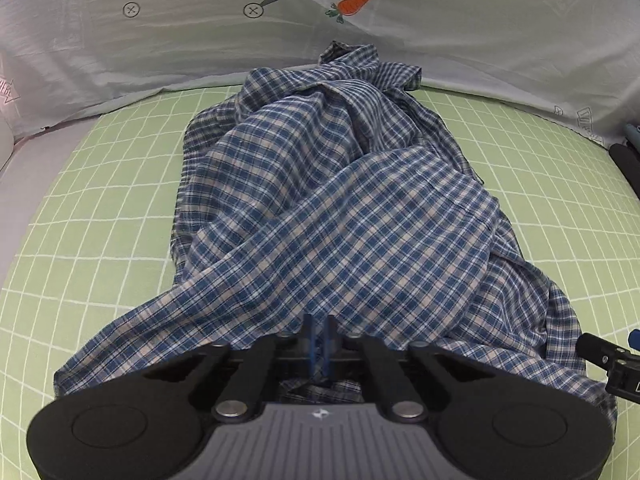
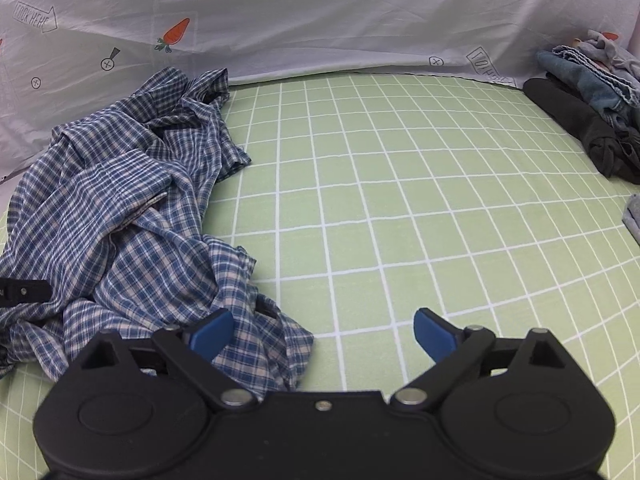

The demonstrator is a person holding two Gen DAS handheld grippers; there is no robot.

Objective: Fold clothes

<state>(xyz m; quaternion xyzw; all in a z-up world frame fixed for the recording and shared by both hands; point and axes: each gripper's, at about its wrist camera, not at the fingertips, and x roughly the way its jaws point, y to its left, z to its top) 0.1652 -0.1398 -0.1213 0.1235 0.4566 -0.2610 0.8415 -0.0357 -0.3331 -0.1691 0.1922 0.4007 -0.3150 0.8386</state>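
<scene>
Straight ahead in the left wrist view, my left gripper (image 1: 320,340) had its jaws pinched together on the near hem of the plaid shirt (image 1: 340,208), whose crumpled length ran away from me along the green gridded mat (image 1: 112,200) toward the white backdrop sheet (image 1: 200,40). From the right wrist view, my right gripper (image 2: 324,332) stood with its jaws wide apart and holding nothing, the shirt lying to its left with a loose corner just under the left fingertip (image 2: 212,332), so I judged the right side's next bite lay leftward.
</scene>
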